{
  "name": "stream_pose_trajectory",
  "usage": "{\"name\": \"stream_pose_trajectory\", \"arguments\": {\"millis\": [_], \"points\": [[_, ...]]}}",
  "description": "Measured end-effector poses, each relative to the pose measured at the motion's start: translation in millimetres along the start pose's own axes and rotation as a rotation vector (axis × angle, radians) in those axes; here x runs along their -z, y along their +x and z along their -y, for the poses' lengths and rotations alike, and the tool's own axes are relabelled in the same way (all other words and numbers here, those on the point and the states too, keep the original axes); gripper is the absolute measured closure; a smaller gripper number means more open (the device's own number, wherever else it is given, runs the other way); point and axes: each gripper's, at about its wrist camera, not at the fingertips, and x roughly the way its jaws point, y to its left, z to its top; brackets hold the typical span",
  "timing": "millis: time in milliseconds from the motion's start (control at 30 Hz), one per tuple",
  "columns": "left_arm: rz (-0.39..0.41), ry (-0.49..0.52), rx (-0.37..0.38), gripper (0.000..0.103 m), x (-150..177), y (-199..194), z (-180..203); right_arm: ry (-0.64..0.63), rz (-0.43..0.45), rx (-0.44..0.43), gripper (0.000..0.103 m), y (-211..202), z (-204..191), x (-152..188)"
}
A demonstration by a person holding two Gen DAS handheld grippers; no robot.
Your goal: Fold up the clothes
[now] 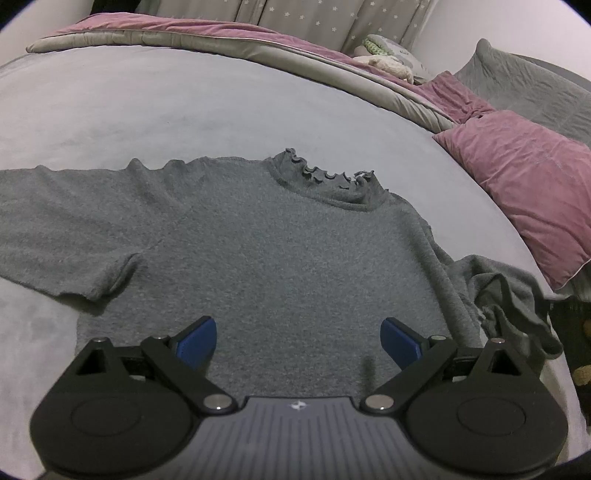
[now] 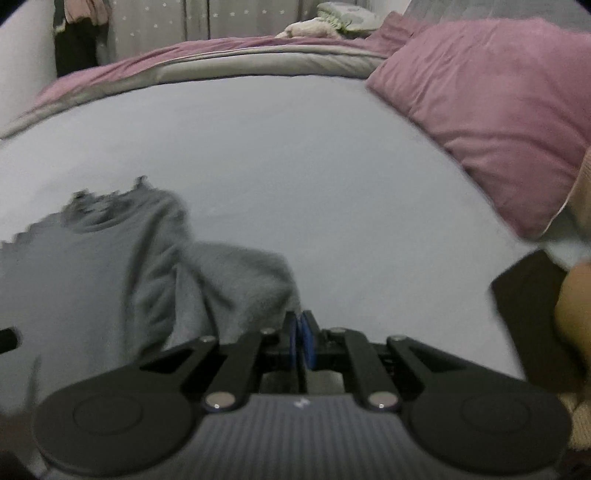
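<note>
A grey knit sweater (image 1: 277,240) with a ruffled collar (image 1: 325,177) lies flat, front up, on the pale bed sheet (image 1: 184,103). Its left sleeve stretches out to the left. My left gripper (image 1: 299,339) hovers open over the sweater's lower body, with nothing between the blue pads. The right sleeve (image 1: 517,302) is bunched and raised at the bed's right edge. In the blurred right wrist view, that sleeve (image 2: 240,273) runs up to the tips of my right gripper (image 2: 300,321), whose blue pads are pressed together on its end. The sweater's body (image 2: 92,277) lies to the left.
A pink pillow (image 1: 528,184) (image 2: 480,110) sits at the right of the bed. A folded pink and grey blanket (image 1: 184,33) lines the far side, with soft toys beyond it. Part of a person (image 2: 572,314) shows at the right edge, beside a dark object (image 2: 524,295).
</note>
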Motion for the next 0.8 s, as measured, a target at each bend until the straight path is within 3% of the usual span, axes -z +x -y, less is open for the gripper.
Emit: {"name": "stream_pose_trajectory", "arguments": {"millis": [300, 800], "points": [[0.007, 0.029, -0.015, 0.007, 2, 3, 3, -0.120, 0.042, 0.107, 0.098, 34, 9, -47], [0.020, 0.116, -0.053, 0.005, 9, 9, 12, -0.143, 0.088, 0.296, 0.098, 90, 31, -93]]}}
